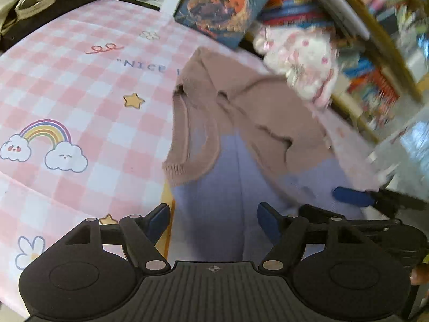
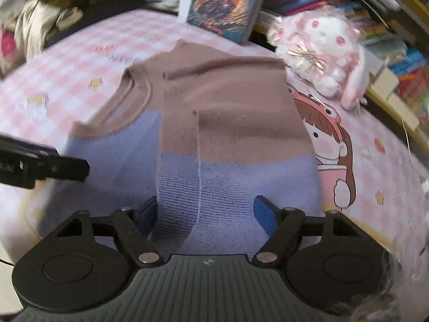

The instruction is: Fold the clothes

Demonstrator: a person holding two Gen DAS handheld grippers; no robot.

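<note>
Brown-and-lilac knit — a sweater [image 2: 230, 134] — lies folded on the pink checked sheet [image 1: 67, 86], its lilac hem nearest both tools. The right gripper [image 2: 205, 213] has its blue-padded fingers [image 2: 264, 214] spread wide, the folded hem lying between and ahead of them; whether they touch it cannot be told. The left gripper [image 1: 214, 221] is likewise wide apart — holding nothing — with the lilac cloth ahead of its fingers and the brown neckline farther ahead.

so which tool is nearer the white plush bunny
Right. The right tool is at the sweater's purple hem below the plush bunny; the left tool sits further left, toward the collar side.
</note>
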